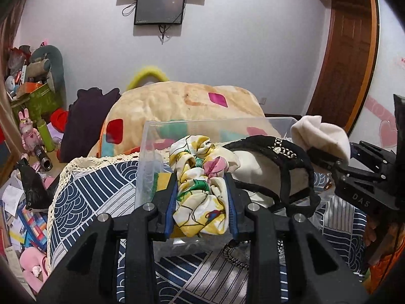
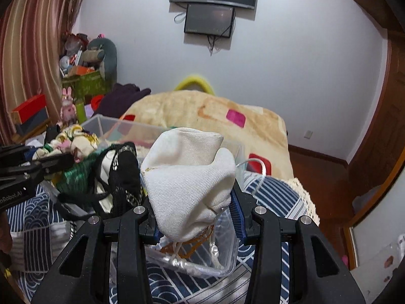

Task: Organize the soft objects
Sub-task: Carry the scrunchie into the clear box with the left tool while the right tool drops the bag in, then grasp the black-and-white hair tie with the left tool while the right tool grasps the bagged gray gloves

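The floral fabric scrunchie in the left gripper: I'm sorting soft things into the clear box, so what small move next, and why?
Probably lower the left gripper slightly and release. The yellow floral fabric scrunchie is pinched between its pads, already over the clear plastic box, while the right gripper holds the white cloth pouch alongside.

The scrunchie point(image 1: 200, 185) is showing as thin, smooth printed cloth with a faint sheen, crumpling between matt black plastic fingers point(image 1: 162, 202) lined with blue rubbery pads. The pouch point(image 2: 187, 177) is looking like matt cream cloth with a fine knit grain, and a glossy white cord point(image 2: 255, 174) is trailing from it. The box point(image 1: 222, 124) is reading as clear, glossy plastic. The cover point(image 1: 83, 192) is appearing as flat woven cloth edged with cream lace. The blanket point(image 1: 182, 101) is looking plush and fuzzy. The door point(image 1: 346, 58) is gleaming as varnished wood.
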{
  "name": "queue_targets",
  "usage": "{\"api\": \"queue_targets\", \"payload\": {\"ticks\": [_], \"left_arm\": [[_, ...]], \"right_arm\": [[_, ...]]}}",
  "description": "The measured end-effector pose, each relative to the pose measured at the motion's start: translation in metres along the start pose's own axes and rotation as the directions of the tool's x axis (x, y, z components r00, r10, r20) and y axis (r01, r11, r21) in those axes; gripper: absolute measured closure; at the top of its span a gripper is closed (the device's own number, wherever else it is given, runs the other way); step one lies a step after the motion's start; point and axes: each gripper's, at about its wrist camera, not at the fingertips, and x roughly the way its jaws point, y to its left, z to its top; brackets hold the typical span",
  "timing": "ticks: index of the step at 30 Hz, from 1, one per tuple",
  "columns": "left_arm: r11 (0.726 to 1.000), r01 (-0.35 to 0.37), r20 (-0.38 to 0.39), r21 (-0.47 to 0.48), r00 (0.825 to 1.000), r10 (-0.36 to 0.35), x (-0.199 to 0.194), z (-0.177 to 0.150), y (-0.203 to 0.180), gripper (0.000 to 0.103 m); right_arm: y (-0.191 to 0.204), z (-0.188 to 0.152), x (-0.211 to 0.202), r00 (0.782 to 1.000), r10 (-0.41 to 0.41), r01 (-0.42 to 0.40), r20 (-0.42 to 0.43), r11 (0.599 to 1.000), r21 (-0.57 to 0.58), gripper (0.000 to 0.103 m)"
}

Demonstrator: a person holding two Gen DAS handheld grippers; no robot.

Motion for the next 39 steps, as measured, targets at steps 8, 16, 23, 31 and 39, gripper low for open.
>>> {"api": "queue_targets", "payload": {"ticks": [8,16,23,31,39], "left_arm": [[1.0,0.007,-0.02,0.021,1.0,-0.006,-0.001,-0.001,-0.002,0.051],[0.997,-0.033,0.037,0.068,0.999,0.031,-0.021,-0.002,-0.012,0.049],[0.998,-0.022,0.071,0.066,0.997,0.017,-0.044,-0.003,-0.016,0.039],[0.999,0.005,0.097,0.044,0.995,-0.009,-0.071,-0.016,-0.017,0.029],[0.998,0.046,0.009,0.047,0.999,-0.046,-0.057,-0.045,-0.027,0.03]], "right_arm": [[-0.003,-0.005,0.0,0.999,0.025,-0.026,-0.046,1.0,-0.015,0.058],[-0.001,-0.005,-0.019,0.999,0.038,-0.038,0.007,0.999,-0.025,0.047],[0.002,-0.002,-0.043,0.997,0.048,-0.047,0.067,0.999,-0.026,0.044],[0.008,-0.009,-0.068,0.987,0.093,-0.091,0.13,0.996,-0.021,0.035],[0.015,-0.03,-0.06,0.986,0.136,-0.136,0.094,0.991,-0.012,0.035]]}}
